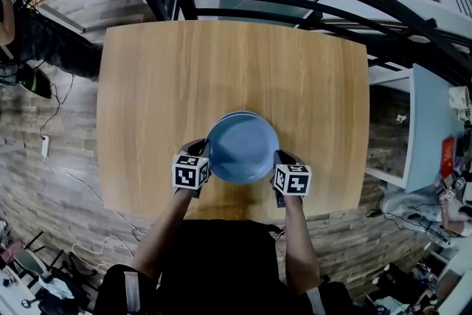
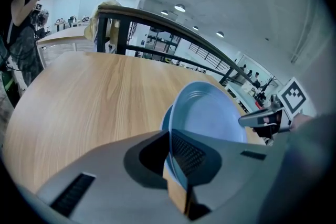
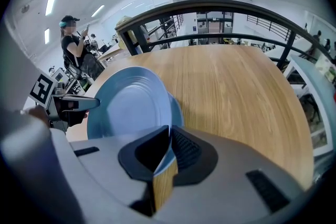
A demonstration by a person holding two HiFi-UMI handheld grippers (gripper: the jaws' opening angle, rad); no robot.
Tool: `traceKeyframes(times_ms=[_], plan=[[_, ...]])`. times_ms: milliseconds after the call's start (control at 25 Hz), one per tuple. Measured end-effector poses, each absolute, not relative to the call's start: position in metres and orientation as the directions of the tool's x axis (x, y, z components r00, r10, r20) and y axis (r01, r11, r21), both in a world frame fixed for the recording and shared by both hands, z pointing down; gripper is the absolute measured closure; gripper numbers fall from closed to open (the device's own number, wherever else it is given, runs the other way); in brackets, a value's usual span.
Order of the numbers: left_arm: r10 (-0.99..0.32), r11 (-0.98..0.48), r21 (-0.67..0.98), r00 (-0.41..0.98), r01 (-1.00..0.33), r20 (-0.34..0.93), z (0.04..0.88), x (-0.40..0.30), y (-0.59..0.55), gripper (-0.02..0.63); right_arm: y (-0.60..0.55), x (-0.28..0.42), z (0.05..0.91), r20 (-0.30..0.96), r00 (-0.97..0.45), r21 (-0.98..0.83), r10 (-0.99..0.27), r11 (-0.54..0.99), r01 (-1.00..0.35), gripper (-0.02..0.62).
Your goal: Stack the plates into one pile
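looking down from the head view, two blue plates sit on the wooden table [image 1: 221, 70], midway across and towards its near edge. the top plate [image 1: 242, 147] covers almost all of the lower plate [image 1: 240, 114], with only a thin rim peeping out at the far side. the left gripper [image 1: 205, 162] is at the top plate's left rim and the right gripper [image 1: 276, 166] at its right rim.

over to the left gripper view: the left gripper [image 2: 170, 136] has its jaws nearly together, pinched on the thin rim of the top plate [image 2: 210, 113]. the lower plate [image 2: 165, 122] shows just behind it at the left. across the plate, the right gripper [image 2: 265, 119] is at the opposite rim.

right gripper view now, and it's the same story. the right gripper [image 3: 169, 136] is clamped narrow on the top plate [image 3: 128, 105], the lower plate [image 3: 177, 113] edges out on the right, and the left gripper [image 3: 68, 105] sits opposite. whether the two plates touch, can't tell.
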State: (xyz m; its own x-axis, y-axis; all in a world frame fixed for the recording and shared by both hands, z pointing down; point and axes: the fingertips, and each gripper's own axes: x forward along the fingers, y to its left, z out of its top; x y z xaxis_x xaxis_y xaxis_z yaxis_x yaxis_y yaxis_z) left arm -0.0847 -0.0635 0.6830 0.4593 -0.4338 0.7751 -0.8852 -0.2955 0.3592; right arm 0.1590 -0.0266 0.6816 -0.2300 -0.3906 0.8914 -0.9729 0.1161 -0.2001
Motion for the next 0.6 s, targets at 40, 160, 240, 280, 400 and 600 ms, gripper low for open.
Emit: traceKeyframes(times_ms=[40, 160, 240, 280, 400, 600], plan=[[-0.429, -0.296, 0.359, 0.459, -0.885, 0.778, 0.684, -0.084, -0.064, 0.574, -0.027, 0.16, 0.683, 0.893, -0.23, -0.202, -0.386, 0.114, -0.973, 0.555], [-0.417, -0.294, 0.354, 0.452, -0.888, 0.788, 0.687, -0.083, -0.066, 0.574, -0.027, 0.161, 0.686, 0.898, -0.23, -0.203, -0.376, 0.111, -0.973, 0.554], [-0.414, -0.29, 0.349, 0.446, -0.891, 0.794, 0.689, -0.083, -0.066, 0.574, -0.029, 0.161, 0.688, 0.899, -0.227, -0.199, -0.374, 0.113, -0.973, 0.554], [-0.411, -0.288, 0.349, 0.444, -0.892, 0.796, 0.691, -0.083, -0.066, 0.574, -0.029, 0.161, 0.689, 0.899, -0.225, -0.197, -0.375, 0.113, -0.974, 0.555], [-0.399, -0.284, 0.35, 0.442, -0.893, 0.803, 0.694, -0.083, -0.066, 0.574, -0.031, 0.161, 0.692, 0.903, -0.218, -0.187, -0.371, 0.117, -0.975, 0.554], [-0.386, -0.291, 0.336, 0.431, -0.896, 0.816, 0.7, -0.083, -0.068, 0.574, -0.035, 0.161, 0.698, 0.906, -0.21, -0.176, -0.368, 0.124, -0.977, 0.554]])
